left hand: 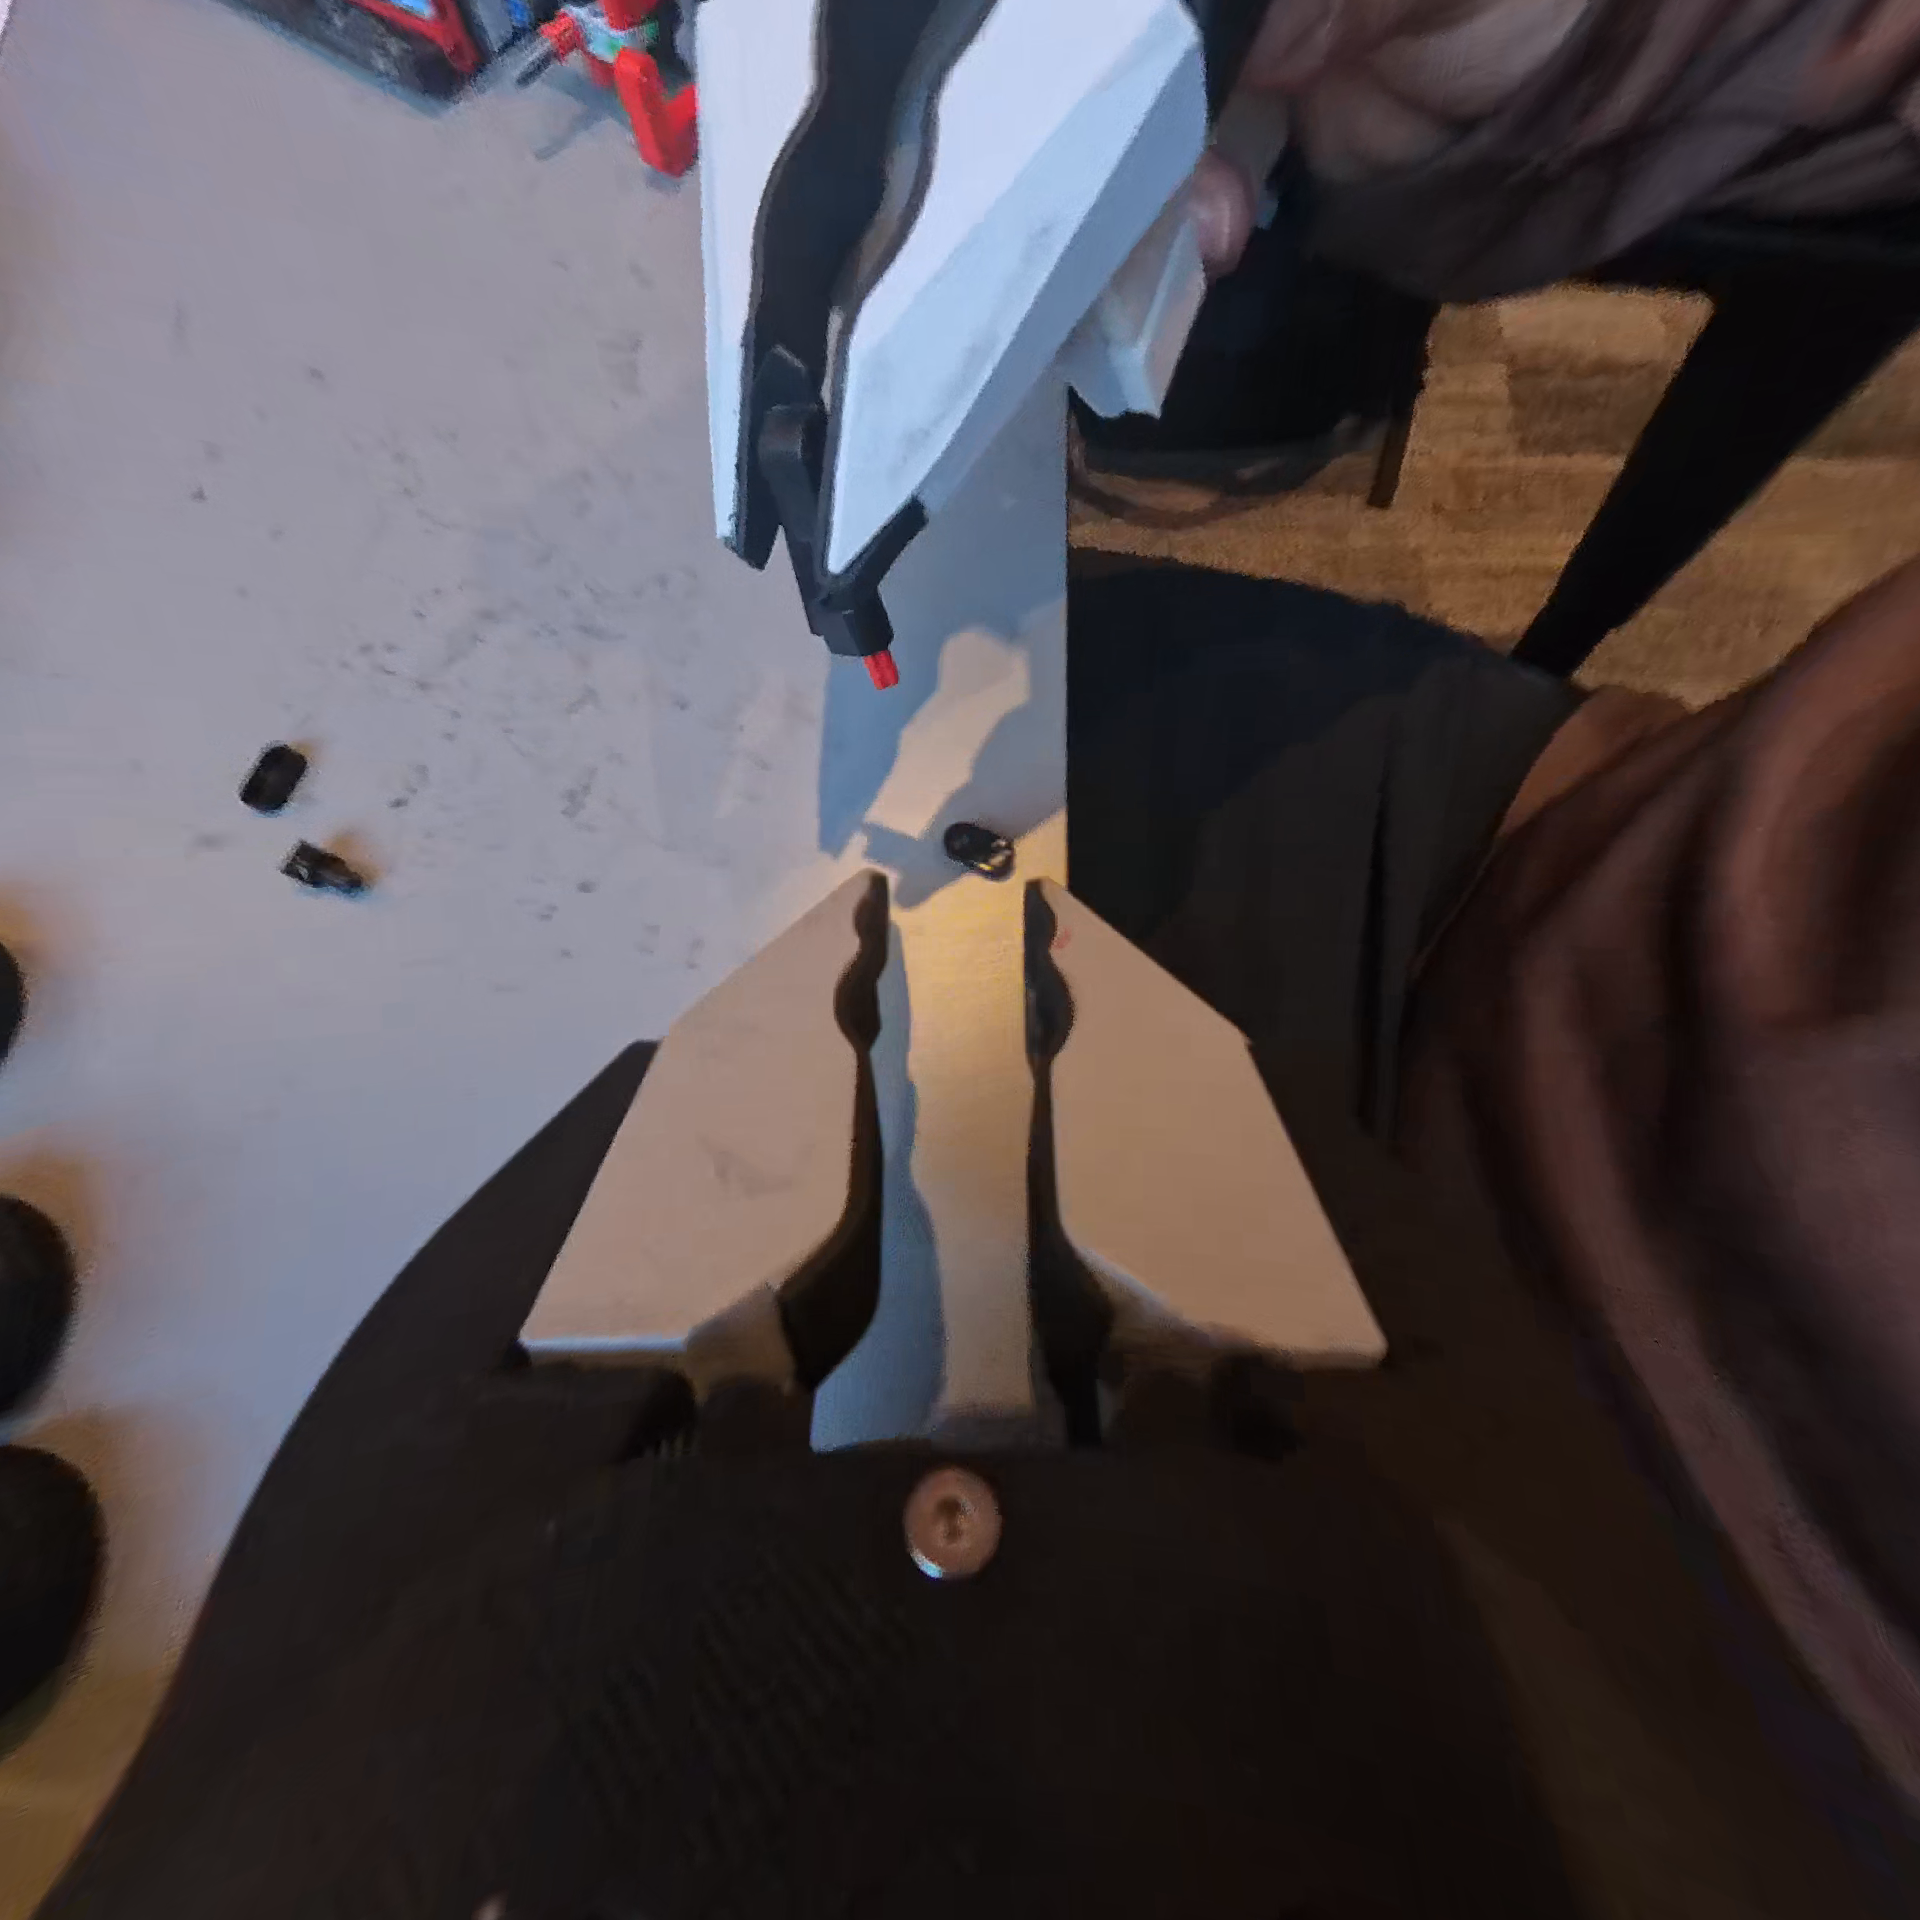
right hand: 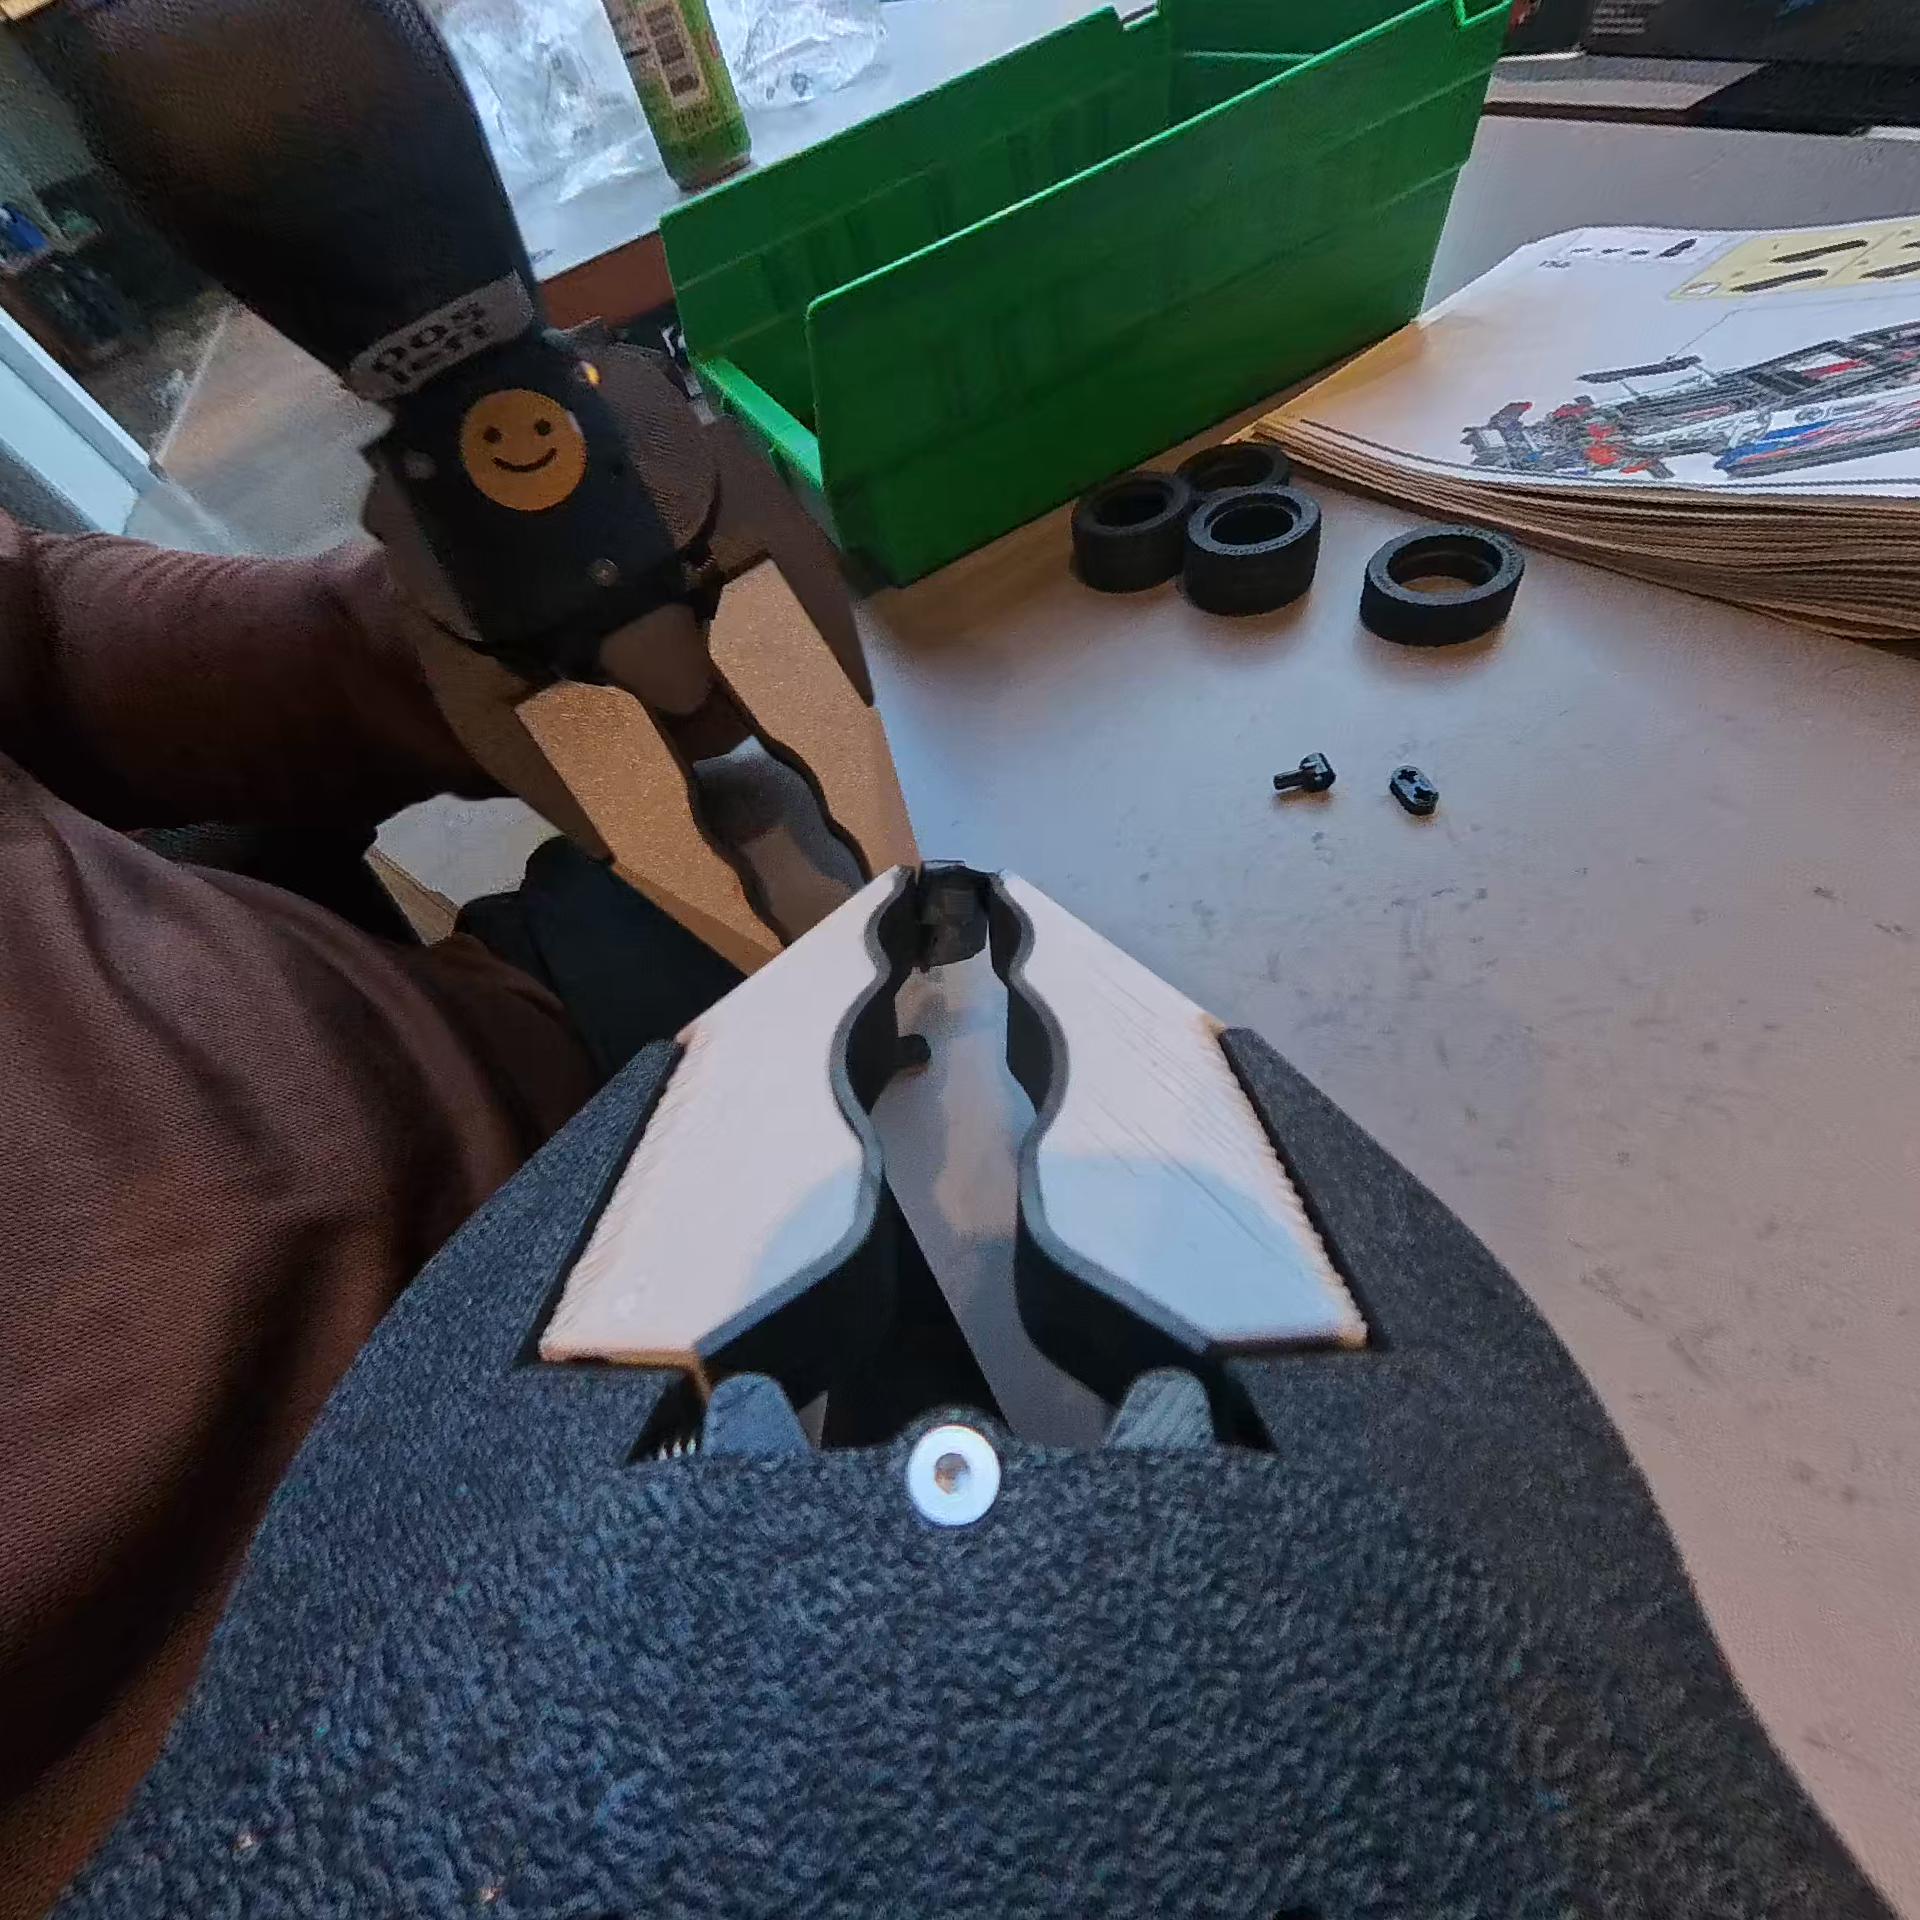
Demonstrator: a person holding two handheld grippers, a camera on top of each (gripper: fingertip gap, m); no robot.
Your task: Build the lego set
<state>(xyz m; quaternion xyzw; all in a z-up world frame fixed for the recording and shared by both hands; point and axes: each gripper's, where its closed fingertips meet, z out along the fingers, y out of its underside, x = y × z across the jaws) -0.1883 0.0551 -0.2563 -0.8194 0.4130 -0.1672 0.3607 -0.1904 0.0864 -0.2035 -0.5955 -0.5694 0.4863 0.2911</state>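
Two grippers meet over the near edge of the pale table (right hand: 1455, 1039). Nearest, in the right wrist view, the right gripper (right hand: 943, 914) is clenched on a small black lego piece (right hand: 951, 920), pinched right at its fingertips; in the left wrist view the same piece (left hand: 847, 613) juts below the white fingers, with a red pin (left hand: 881, 670) sticking out of its lower end. The left gripper (left hand: 956, 888) is released, its jaws standing a modest gap apart with nothing between them, hovering above the table edge. Just beyond its tips lies a small black connector (left hand: 979, 849) on the table, apart from both fingers. In the right wrist view the left gripper (right hand: 821, 914) sits just beside the right one's tips, a sleeve (right hand: 208, 1039) behind it.

Farther out on the table lie two more small black parts, a pin-like piece (right hand: 1304, 776) and an oval link (right hand: 1413, 790), near each other but not touching. Beyond them stand four black tyres (right hand: 1247, 535), three clustered and one apart to the right. Past those sits a green bin (right hand: 1039, 312), and to its right an open instruction booklet (right hand: 1662, 416). Farthest back, a green bottle (right hand: 686, 94) stands beside crumpled clear plastic bags (right hand: 561, 94).
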